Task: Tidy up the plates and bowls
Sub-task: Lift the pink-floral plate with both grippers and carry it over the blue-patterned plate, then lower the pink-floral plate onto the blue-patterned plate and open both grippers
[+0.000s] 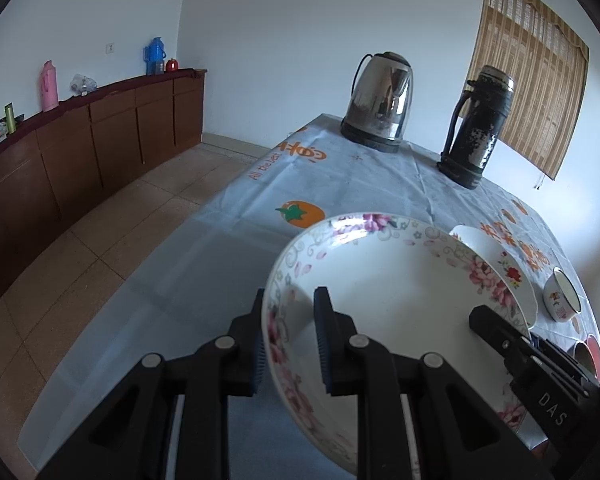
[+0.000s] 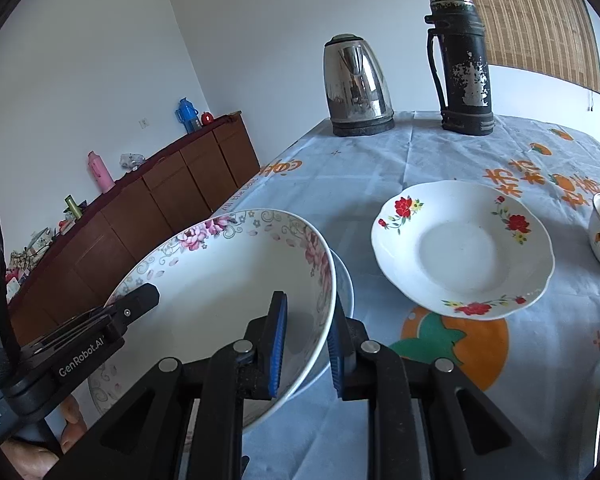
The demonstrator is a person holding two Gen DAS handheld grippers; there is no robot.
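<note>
Pink-flowered plate [image 1: 384,280] gripped at opposite rims by left gripper [image 1: 290,344] and right gripper [image 2: 306,344].

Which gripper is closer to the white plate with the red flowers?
Right. The right gripper clamps the pink-flowered white bowl on the rim beside the white scalloped plate with red flowers. The left gripper clamps the bowl's far rim, farther from the plate.

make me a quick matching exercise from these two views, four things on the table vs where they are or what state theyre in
Things:
1. pink-flowered bowl
2. red-flowered plate
3. steel kettle
4. black flask

States:
A. lying flat on the tablecloth, untouched
B. at the far edge, paint flaking off
C. rim clamped by both claws
D. at the far edge, shiny metal

Pairs: 1-C, 2-A, 3-D, 4-B
</note>
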